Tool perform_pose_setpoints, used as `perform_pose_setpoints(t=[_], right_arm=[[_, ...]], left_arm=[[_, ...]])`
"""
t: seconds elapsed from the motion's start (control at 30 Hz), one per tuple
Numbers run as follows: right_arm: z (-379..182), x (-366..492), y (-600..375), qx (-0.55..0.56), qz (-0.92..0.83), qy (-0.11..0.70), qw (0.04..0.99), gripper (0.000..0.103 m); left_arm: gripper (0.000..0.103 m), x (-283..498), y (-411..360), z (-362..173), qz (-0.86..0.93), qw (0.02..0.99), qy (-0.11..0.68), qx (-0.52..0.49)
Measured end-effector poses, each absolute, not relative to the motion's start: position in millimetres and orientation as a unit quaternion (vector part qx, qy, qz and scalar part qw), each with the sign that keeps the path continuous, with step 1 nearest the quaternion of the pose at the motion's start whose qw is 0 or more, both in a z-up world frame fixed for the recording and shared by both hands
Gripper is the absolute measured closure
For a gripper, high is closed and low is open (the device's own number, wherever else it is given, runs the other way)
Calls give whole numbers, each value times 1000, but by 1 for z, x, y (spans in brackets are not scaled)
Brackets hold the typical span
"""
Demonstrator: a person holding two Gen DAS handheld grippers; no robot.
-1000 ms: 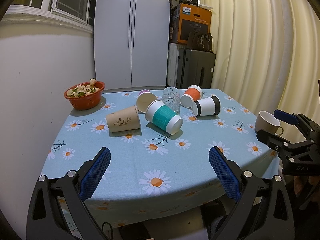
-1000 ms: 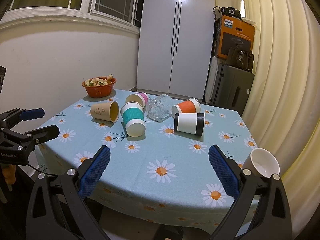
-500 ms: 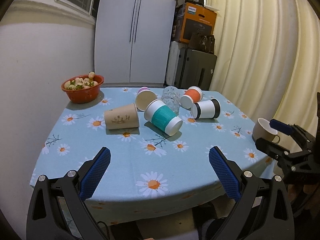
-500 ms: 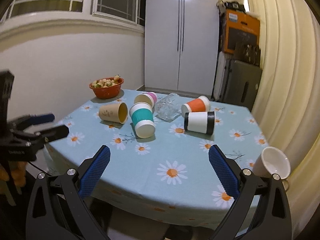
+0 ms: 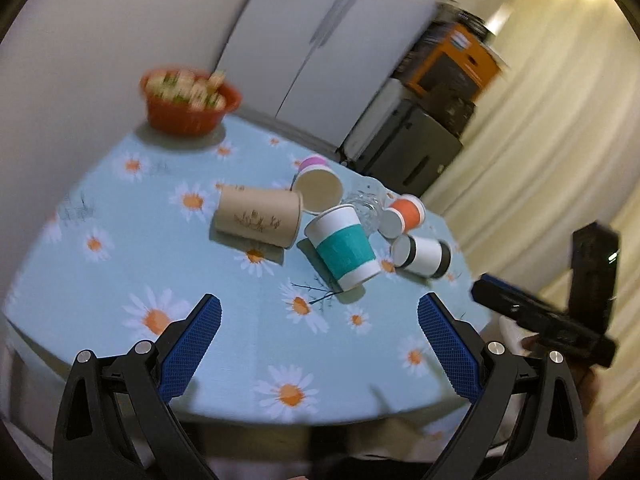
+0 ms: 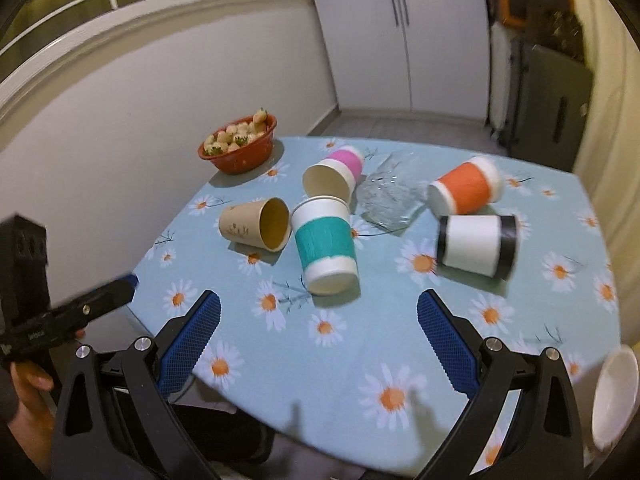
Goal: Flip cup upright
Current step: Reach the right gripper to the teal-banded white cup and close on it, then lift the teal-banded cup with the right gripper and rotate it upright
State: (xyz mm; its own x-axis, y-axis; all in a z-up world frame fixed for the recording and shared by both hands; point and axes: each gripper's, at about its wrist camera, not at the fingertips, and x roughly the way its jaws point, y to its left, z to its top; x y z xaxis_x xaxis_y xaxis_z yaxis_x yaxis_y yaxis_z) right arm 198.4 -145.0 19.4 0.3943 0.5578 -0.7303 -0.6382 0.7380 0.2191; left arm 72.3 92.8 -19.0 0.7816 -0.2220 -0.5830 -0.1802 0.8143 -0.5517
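I am holding my left gripper [image 5: 319,322] over the near edge of the table [image 5: 120,264], its blue-padded fingers [image 5: 191,346] spread wide with nothing between them. My right gripper [image 6: 319,322] is hanging over the near edge too, and its fingers are also standing wide apart and empty.

The cups are lying on their sides in a cluster near the middle of the daisy-patterned cloth. The teal-banded cup [image 6: 326,246] is lying closest to me, its closed base pointing toward the right gripper. Just to its left the brown cup [image 6: 256,224] is resting with its open mouth facing the teal one. Behind them the pink-banded cup [image 6: 334,174] is showing its open mouth to me. A clear glass [image 6: 390,196] is lying tipped over just right of it, touching or nearly touching the teal cup; I cannot tell which. Further right, the orange cup [image 6: 466,190] is lying behind the black-and-white cup [image 6: 476,246], the two sitting close together.

A red bowl [image 6: 240,148] of pale fruit is sitting at the far left corner, well apart from the cups. A white mug [image 6: 614,396] is showing at the near right edge of the table, partly behind my right gripper's finger. Both views are blurring somewhat.
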Motion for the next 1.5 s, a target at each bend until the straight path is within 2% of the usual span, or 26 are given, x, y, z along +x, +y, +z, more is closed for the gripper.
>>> perform_pose_setpoints(t=[0.17,0.33,0.43,0.8,0.97,1.27,1.5], right_arm=[[4,257,-102,-59,372,517,769,5],[-15,288,-60,-106,372,568,727,9],[-34,306,-46,-135,344,597,712,18],[-67,322,-15,-213,318,628,678,31],[-77,325,-10,-212,307,639,673,39],[-56,315,-46,-153,295,645,688,40],[-31,290,-100,-44,269,654,706,40]], left_arm=[[7,102,105,-37,-43,845,351,-402],[7,123,119,-55,-14,812,372,-450],[7,129,132,-69,5,792,375,-482],[7,133,130,-94,-11,768,415,-487],[7,135,127,-99,-13,759,427,-491],[7,125,129,-98,-30,752,416,-510],[7,122,120,-90,-45,759,413,-502]])
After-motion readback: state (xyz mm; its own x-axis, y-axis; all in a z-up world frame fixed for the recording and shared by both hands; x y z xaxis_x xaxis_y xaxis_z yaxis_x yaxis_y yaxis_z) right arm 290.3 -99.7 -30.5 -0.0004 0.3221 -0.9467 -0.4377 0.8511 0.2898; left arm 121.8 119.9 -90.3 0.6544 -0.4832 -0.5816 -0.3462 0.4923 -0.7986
